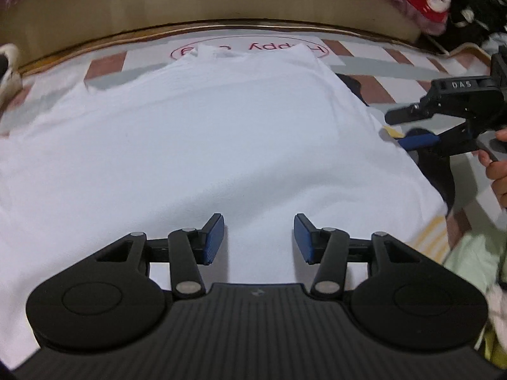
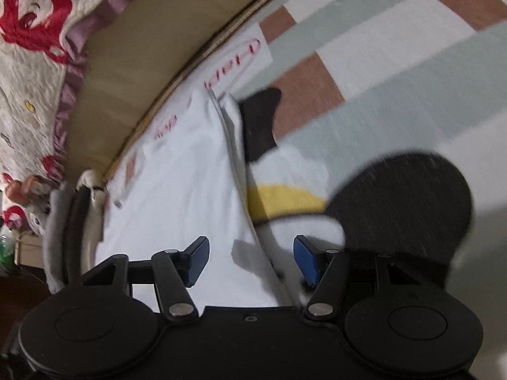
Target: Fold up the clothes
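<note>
left hand-held gripper [image 1: 259, 237] gaping, empty, over white shirt [image 1: 190, 133] | right hand-held gripper [image 2: 251, 259] gaping, straddling shirt's edge

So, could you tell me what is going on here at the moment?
A person is folding a white T-shirt spread on a checked bedsheet, with a gripper in each hand. The left gripper is open above the shirt, nothing between its fingers. The right gripper is also open, straddling the shirt's side edge without pinching it. A hand holds it at the shirt's right side. Neither gripper holds the fabric now.
</note>
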